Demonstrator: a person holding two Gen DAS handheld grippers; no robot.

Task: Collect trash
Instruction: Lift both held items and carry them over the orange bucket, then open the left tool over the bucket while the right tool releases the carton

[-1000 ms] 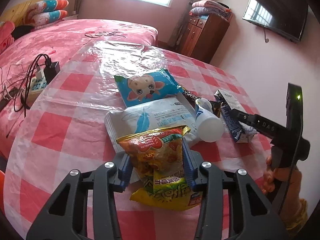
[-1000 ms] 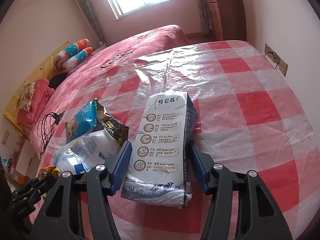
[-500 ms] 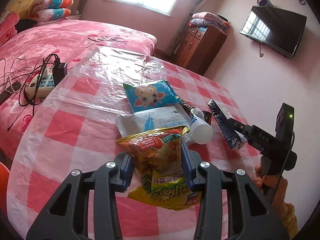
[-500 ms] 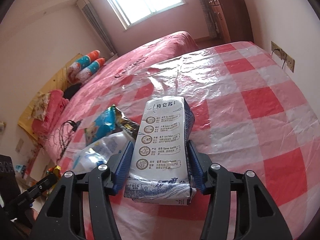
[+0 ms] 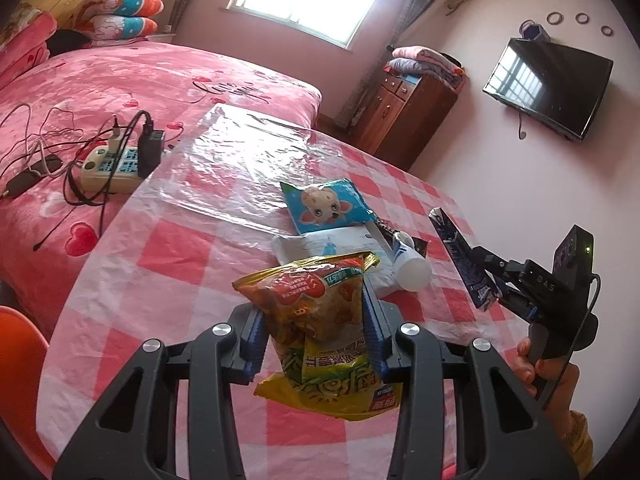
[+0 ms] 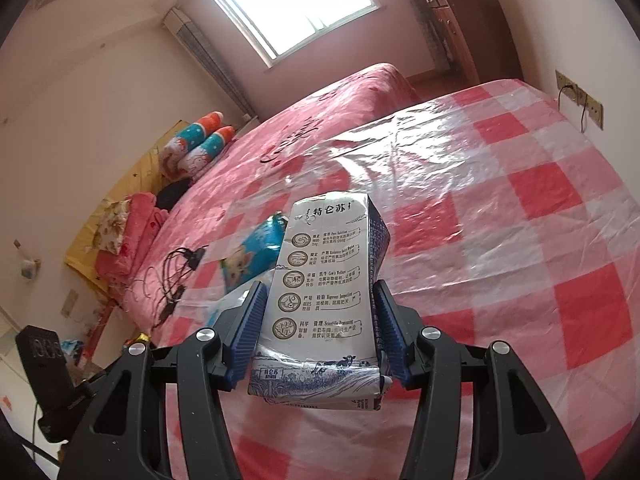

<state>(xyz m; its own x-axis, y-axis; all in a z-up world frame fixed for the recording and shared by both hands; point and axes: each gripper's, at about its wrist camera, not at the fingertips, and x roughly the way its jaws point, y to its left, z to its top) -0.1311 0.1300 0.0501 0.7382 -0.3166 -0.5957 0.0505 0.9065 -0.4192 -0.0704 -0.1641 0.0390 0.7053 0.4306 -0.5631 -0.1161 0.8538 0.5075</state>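
My left gripper (image 5: 314, 332) pinches a crinkly foil snack bag (image 5: 320, 320), yellow with orange and green print; the ribbed blue pads (image 5: 370, 330) dent its sides, and it hangs clear of the table (image 5: 180, 248), long axis running away from me, sealed top pointing forward, crumpled bottom drooping below the jaws. My right gripper (image 6: 320, 332) clamps a white-and-blue milk carton (image 6: 326, 304), a squashed box with a creased lower end; its long axis runs along the fingers, folded top pointing forward and up, also off the table. Ahead of the left jaws, on the glossy pink-checked plastic cloth, lie a flat white pouch (image 5: 332, 242), a blue pillow-shaped wrapper (image 5: 324, 206) with a cartoon face, and, to their right, a small white bottle (image 5: 412, 266) on its side.
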